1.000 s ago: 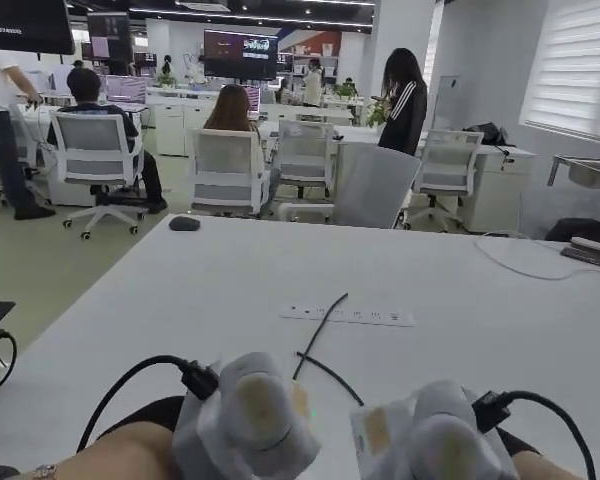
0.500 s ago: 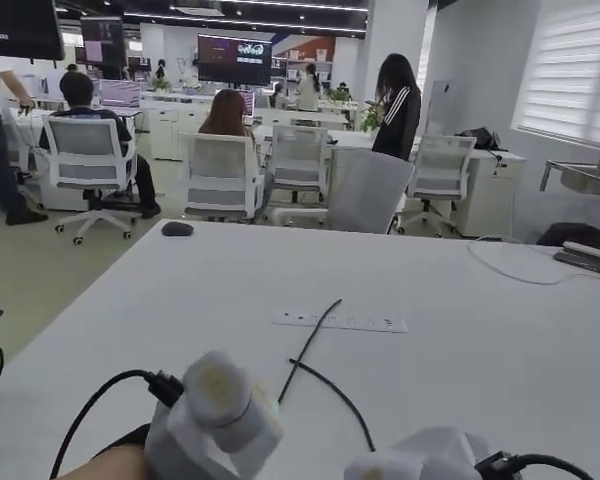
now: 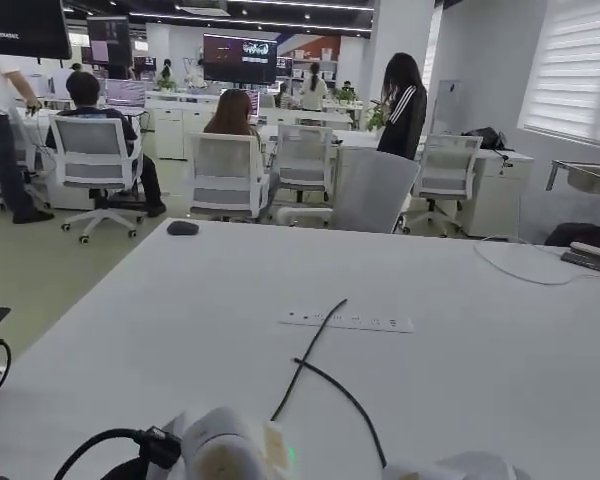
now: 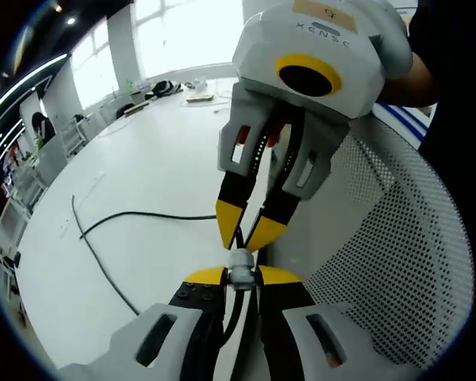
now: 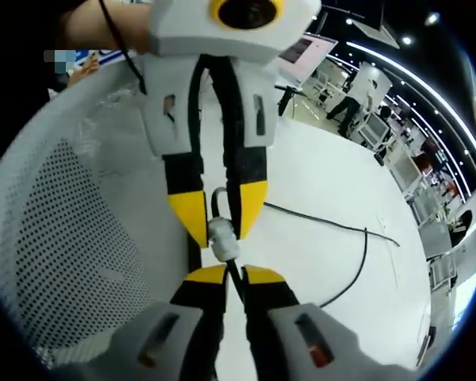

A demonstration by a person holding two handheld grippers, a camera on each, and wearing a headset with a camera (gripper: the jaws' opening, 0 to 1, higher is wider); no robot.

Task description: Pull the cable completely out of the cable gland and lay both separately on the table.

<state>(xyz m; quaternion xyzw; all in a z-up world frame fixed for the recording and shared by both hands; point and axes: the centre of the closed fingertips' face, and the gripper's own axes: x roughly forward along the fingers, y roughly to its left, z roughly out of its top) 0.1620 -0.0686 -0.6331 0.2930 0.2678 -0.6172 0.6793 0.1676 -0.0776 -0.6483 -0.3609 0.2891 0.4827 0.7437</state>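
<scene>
Nearest, at the near end of the table (image 3: 180, 330): left tongs (image 4: 239, 276) clamped on the pale grey cable gland (image 5: 222, 238), one yellow tip on either side of it. Facing them nose to nose, right tongs (image 5: 234, 275) pinched shut on the black cable (image 4: 159, 215) just beside the gland, tips of the two pairs almost touching. Cable threaded through the gland, black showing on both sides of it. Close alongside both tongs, a curved white mesh panel (image 4: 381, 238), crowding that side; open white tabletop on the other side.

Further out, the cable's slack lying loose on the table in two long black runs that meet at one point. Across the farther run, a flat white strip (image 3: 348, 321) lying crosswise, the cable passing over it. Bare surface left and right of the slack, broad on both sides.

Toward the far edge, a dark mouse (image 3: 183, 227) near the left corner, well apart from the cable. Left edge of the table running off diagonally, pale floor below it. Right behind the far edge, a grey chair (image 3: 375, 188) pushed close. Past it, rows of desks and white chairs, some people seated, others standing. Far right, a window with pale blinds (image 3: 580, 70).
</scene>
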